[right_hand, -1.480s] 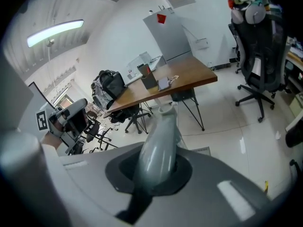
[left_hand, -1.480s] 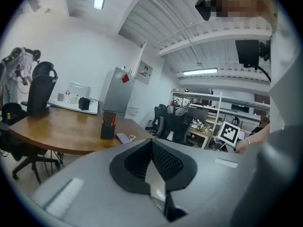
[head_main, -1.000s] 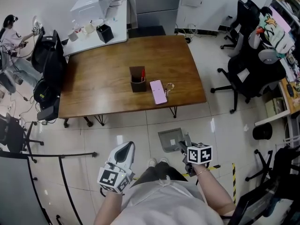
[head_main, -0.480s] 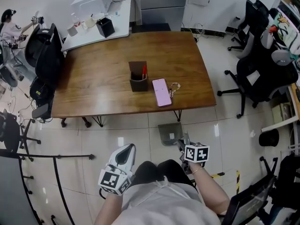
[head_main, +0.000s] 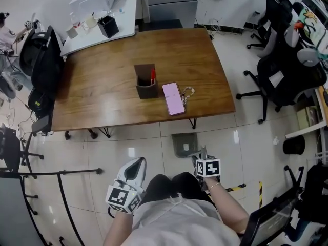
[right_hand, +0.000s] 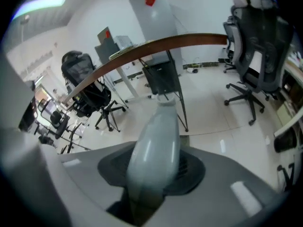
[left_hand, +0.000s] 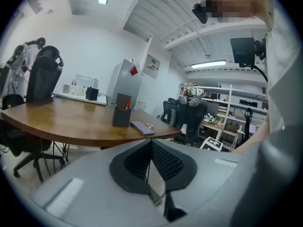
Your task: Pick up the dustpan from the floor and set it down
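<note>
The step in hand looks like the set-down. The dustpan (head_main: 184,144) is low over the floor (head_main: 128,142), just in front of the near edge of the tabletop (head_main: 102,96) and just ahead of the person's feet. I cannot tell whether its pan is fully resting on the tiles.

The right gripper (head_main: 201,159) has the pale handle (right_hand: 154,145) between its jaws. They are opening, so the hold is loosening. To do this well, the pan's flat underside should meet the floor first. The jaws should then widen enough to clear the rounded handle on both sides. The gripper should draw back along the line of the handle, not sideways, or the light pan may skid or tip.

The left gripper (head_main: 135,164) is closed and empty, held to the person's left, well apart from the dustpan. It needs to do nothing.

The dustpan's long axis runs from the person toward the tabletop. Its pan end points away, toward the table legs, and the handle slants back and up into the right gripper.
</note>
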Available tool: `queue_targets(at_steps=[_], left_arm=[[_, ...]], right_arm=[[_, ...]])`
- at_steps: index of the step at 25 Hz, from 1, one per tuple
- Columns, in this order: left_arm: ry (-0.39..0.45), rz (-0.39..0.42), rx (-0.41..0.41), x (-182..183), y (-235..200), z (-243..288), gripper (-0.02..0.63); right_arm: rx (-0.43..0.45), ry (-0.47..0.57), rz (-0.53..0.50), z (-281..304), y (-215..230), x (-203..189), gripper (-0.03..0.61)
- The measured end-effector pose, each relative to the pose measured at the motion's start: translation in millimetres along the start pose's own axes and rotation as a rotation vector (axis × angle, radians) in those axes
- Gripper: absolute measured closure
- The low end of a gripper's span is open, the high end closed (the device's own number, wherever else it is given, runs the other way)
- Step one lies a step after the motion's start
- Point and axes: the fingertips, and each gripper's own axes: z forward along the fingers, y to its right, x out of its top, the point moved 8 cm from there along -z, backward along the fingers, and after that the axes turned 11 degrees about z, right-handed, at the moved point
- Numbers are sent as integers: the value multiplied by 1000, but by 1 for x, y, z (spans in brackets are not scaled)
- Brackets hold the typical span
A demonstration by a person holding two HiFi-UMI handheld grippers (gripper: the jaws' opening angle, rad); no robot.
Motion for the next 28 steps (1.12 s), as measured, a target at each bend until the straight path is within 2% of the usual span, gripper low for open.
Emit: queue_targets(at_steps=[1, 3, 4, 5, 9, 13, 15, 16, 17, 18, 20, 22, 23, 28], left_arm=[[0, -1, -6, 1, 1, 0, 598], [-3, -1, -13, 11, 3, -1, 598], [-5, -2, -14, 17, 4, -3, 598], [-6, -3, -16, 22, 4, -5, 598], [-20, -17, -28, 43, 5, -22, 598], [-39, -34, -58, 61, 8, -40, 598], [-33, -30, -80, 72, 13, -46, 598], [-24, -25, -88, 77, 17, -48, 598], [-15, -18, -92, 82, 20, -51, 598], [-5, -11, -93, 86, 25, -55, 598], [14, 8, -97, 92, 37, -62, 598], [38, 32, -94, 99, 52, -72, 598], [53, 44, -89, 103, 60, -78, 598], [140, 82, -24, 113, 116, -113, 598]], right_arm=[[-15, -26, -39, 1, -1, -2, 408], [-34, -51, -92, 3, -3, -5, 162], [-50, -53, -103, 3, -3, -6, 13], [-74, -48, -105, -1, -2, -7, -6], [-139, -17, -102, -31, -3, -7, -6], [-92, 46, -71, -81, -25, 2, -5], [-34, 102, -56, -111, -39, 7, -5], [14, 133, -46, -125, -47, 10, 0], [70, 168, -34, -140, -54, 12, 52], [125, 209, -24, -155, -60, 14, 138], [191, 302, -22, -186, -66, 14, 394], [206, 380, -67, -215, -66, 10, 556], [214, 419, -102, -230, -66, 8, 577], [262, 660, -281, -321, -74, -15, 577]])
